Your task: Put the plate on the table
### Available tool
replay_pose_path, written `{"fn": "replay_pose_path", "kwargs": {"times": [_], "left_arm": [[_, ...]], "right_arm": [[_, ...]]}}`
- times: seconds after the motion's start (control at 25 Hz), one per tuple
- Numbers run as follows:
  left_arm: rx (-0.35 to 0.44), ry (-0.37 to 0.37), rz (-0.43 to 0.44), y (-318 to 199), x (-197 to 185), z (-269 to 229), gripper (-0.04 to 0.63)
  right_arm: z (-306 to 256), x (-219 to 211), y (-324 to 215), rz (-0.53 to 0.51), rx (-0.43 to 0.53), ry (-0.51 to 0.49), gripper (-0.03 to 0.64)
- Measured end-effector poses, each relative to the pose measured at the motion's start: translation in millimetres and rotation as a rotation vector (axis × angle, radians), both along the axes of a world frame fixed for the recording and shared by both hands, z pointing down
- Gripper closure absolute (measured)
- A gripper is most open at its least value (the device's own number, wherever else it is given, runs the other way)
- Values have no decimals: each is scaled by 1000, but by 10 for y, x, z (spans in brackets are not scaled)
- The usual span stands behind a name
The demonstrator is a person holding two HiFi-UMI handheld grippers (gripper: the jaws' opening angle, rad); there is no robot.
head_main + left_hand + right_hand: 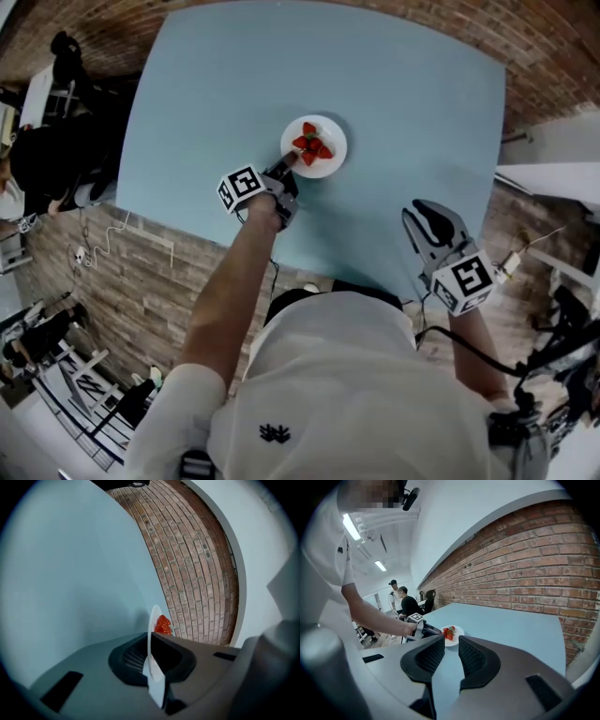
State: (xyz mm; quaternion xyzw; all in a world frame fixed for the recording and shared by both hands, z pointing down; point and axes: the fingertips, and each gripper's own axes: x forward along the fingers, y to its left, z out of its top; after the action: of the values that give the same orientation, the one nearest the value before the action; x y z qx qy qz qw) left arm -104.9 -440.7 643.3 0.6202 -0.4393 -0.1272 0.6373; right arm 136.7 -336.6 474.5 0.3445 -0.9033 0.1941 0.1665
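A white plate with red strawberries lies flat at the middle of the light blue table; whether it rests on the top or hovers just above it is unclear. My left gripper is shut on the plate's near-left rim. In the left gripper view the plate stands edge-on between the jaws of the left gripper, with the strawberries behind. My right gripper hangs over the table's near right edge, open, with nothing between its fingers. From the right gripper I see the plate ahead.
A brick wall runs along the table's far side. Two people sit at desks off the table's left end. Cables lie on the floor to the left, and white furniture stands at the right.
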Motion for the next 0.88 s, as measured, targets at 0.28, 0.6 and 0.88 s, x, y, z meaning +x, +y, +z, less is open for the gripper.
{"fn": "replay_pose_path", "kwargs": {"times": [0.28, 0.6, 0.88], "left_arm": [[-41, -22, 14, -185, -4, 133, 584], [-68, -66, 47, -230, 43, 179, 584], [-115, -170, 119, -237, 45, 163, 570]], "right_arm": [[41, 14, 27, 35, -41, -5, 538], [67, 33, 39, 47, -53, -14, 538], [44, -75, 53, 29, -68, -19, 538]]}}
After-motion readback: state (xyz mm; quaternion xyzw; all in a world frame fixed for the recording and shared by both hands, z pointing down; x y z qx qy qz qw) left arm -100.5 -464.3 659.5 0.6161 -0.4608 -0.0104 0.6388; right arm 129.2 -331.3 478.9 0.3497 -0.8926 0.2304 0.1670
